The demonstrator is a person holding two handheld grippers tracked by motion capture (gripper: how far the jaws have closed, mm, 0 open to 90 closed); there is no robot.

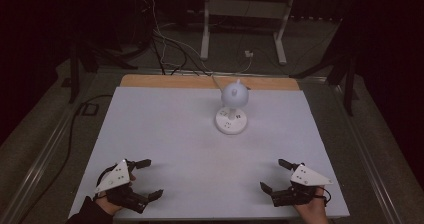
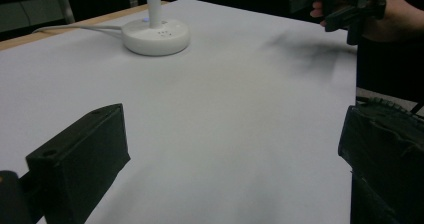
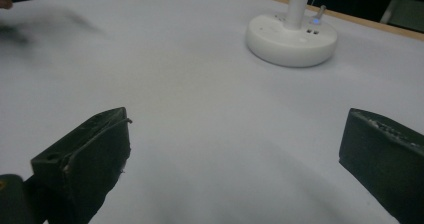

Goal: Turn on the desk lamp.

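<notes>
- Worktop (image 1: 165, 134): covered by a white sheet, with a strip of bare wood showing along the far edge.
- Desk lamp (image 1: 232, 109): white, stands upright on a round base (image 1: 231, 122) at the far centre of the worktop, well apart from both grippers. Rounded head sits over the base. A cable runs from it off the far edge.
- Lamp base in the right gripper view (image 3: 291, 39): small blue light lit beside the stem.
- Left gripper (image 1: 146, 179): held at the near left corner, jaws spread wide, nothing between them. Own view confirms bare sheet between the jaws.
- Right gripper (image 1: 275, 175): held at the near right corner, jaws spread wide, holding nothing.
- Both grippers point toward the worktop's middle.
- Floor beyond the worktop: loose cables (image 1: 165, 44) and a white stand frame (image 1: 245, 19).
</notes>
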